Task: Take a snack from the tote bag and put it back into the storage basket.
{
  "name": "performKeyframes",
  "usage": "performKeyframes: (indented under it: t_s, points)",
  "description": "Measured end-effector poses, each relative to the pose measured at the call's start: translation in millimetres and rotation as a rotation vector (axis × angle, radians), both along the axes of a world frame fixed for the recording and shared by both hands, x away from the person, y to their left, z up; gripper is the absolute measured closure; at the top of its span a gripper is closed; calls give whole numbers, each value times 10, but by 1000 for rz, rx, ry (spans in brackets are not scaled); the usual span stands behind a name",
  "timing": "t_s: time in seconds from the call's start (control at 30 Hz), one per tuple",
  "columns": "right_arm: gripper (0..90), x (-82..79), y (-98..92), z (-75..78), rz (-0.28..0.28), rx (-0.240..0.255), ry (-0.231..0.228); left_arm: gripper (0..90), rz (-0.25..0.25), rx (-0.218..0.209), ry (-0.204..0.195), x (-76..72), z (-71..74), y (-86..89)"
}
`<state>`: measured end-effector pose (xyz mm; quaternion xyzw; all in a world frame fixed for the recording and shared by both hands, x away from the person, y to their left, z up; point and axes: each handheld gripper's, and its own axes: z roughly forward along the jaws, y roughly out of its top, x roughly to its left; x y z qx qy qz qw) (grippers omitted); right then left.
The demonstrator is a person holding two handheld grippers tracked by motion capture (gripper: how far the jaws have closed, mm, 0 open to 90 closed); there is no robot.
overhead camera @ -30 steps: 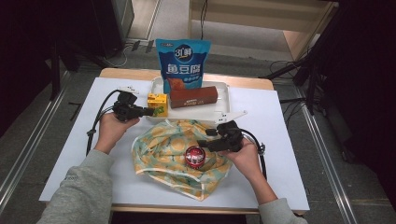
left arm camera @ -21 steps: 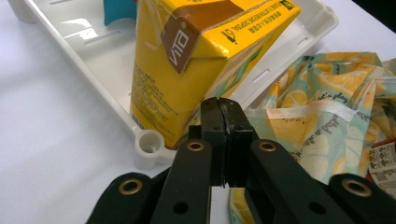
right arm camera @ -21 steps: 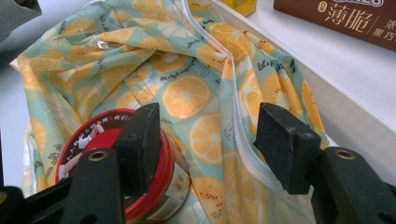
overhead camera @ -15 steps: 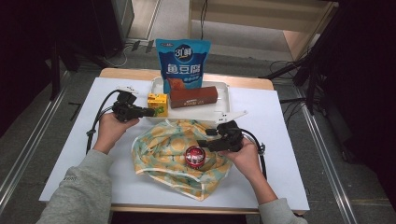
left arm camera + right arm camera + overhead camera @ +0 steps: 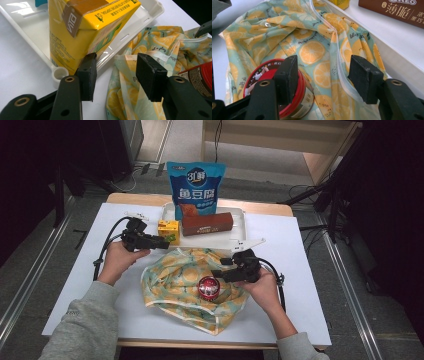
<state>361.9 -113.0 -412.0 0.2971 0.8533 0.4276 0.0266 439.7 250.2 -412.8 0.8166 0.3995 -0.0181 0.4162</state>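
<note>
A yellow drink carton (image 5: 168, 231) leans tilted at the near corner of the white tray (image 5: 240, 215). My left gripper (image 5: 162, 241) points at it and its jaws have just been opening. In the left gripper view the gripper (image 5: 116, 75) is open, with the carton (image 5: 82, 32) just beyond its left pad (image 5: 87, 72) and nothing pressed between the pads. A red-lidded can (image 5: 208, 287) sits on a lemon-print cloth bag (image 5: 175, 280). My right gripper (image 5: 324, 80) is open over the cloth (image 5: 312, 52), its left pad close against the can (image 5: 262, 82).
On the tray lie a brown biscuit box (image 5: 207, 223) and, standing behind it, a blue snack bag (image 5: 196, 187). A white sheet (image 5: 300, 270) covers the table. Cables trail from both grippers. The tray's rim (image 5: 387, 50) runs close to the right gripper's right side.
Both hands, the carton, the can and the cloth keep their places in the high view; no shift stands out.
</note>
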Motion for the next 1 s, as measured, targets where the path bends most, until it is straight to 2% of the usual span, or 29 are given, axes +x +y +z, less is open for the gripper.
performKeyframes:
  t_s: [0.37, 0.57, 0.83, 1.0]
  points:
    - [434, -18, 1, 57, 0, 6, 2, 401, -14, -3, 25, -42, 49, 4]
    - [446, -37, -5, 112, -1, 15, 11, 388, -22, 3, 32, -99, 79, 14]
    - [499, -103, -32, 217, 10, 10, 13, 376, -28, -12, 36, -169, 96, 31]
    - [526, -147, -53, 278, 12, 33, 18, 373, -29, -12, 30, -210, 100, 57]
